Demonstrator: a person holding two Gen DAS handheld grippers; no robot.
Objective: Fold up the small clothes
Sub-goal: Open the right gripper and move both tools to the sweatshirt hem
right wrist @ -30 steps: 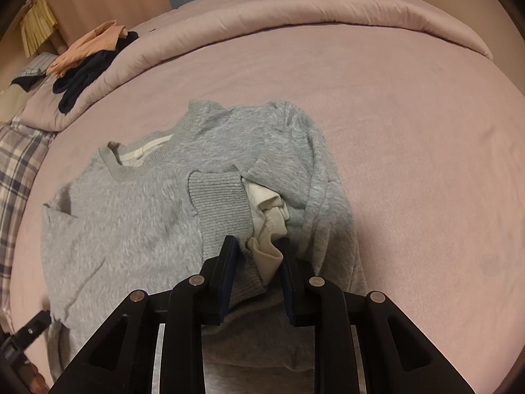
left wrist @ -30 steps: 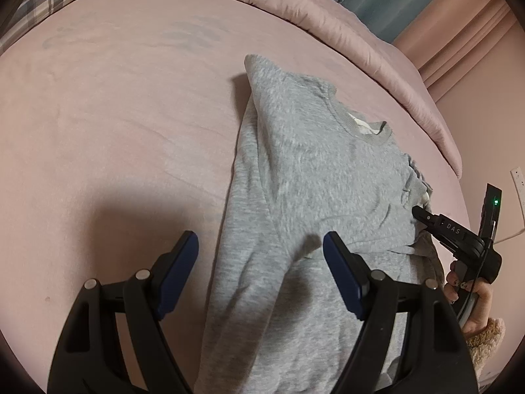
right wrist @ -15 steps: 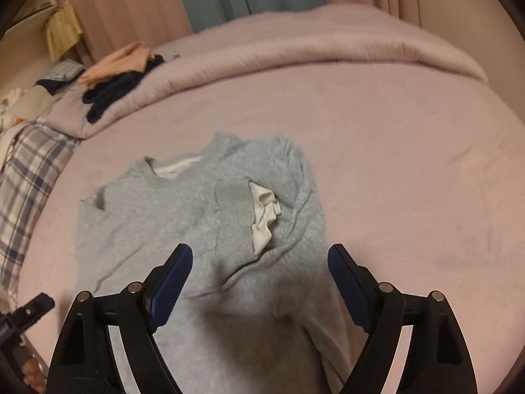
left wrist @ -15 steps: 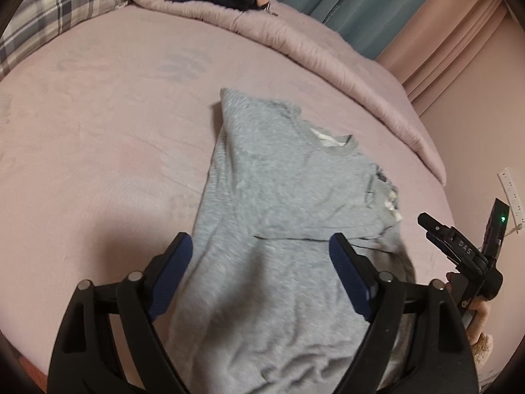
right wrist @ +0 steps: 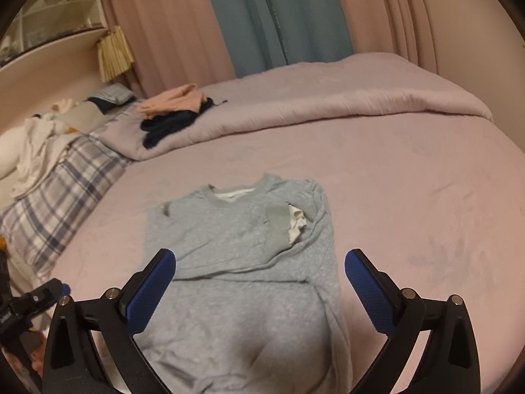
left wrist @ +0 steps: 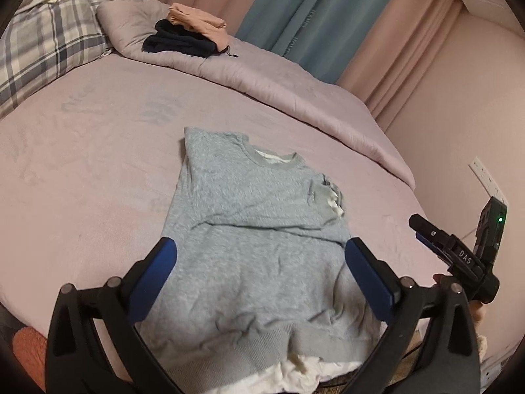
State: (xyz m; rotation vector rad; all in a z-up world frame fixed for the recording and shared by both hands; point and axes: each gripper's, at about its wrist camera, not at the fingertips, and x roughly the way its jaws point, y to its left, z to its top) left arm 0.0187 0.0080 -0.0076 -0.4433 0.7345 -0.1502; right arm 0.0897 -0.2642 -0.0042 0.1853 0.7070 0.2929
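A pink bed (left wrist: 98, 170) fills most of both wrist views; a rolled pink quilt (left wrist: 295, 88) runs along its far edge, with pink and teal curtains (right wrist: 279, 16) hanging behind it. At the left end lies a plaid pillow (left wrist: 42, 49). On the quilt rests a small stack of clothes, a dark garment (left wrist: 178, 42) with a peach garment (left wrist: 200, 21) on top.

The grey sweatshirt (left wrist: 249, 229) lies flat near the middle of the bed, neckline toward the quilt, hem toward the cameras. Both sleeves are folded inward across the chest; one ribbed cuff (right wrist: 279, 225) lies near the collar with a white inner layer (right wrist: 297, 223) showing beside it. White fabric also shows below the hem in the left wrist view.

Left gripper (left wrist: 259, 269): jaws spread wide, having just been opening, nothing between the blue pads (left wrist: 154, 272). It is raised above the lower half of the sweatshirt, clear of the cloth.

Right gripper (right wrist: 259, 279): jaws likewise spread wide after just opening, empty, held over the lower body of the sweatshirt without contact. From the left wrist view it appears at the right edge of the bed, well apart from the sweatshirt's side, with part of a hand (left wrist: 475, 305) behind it.
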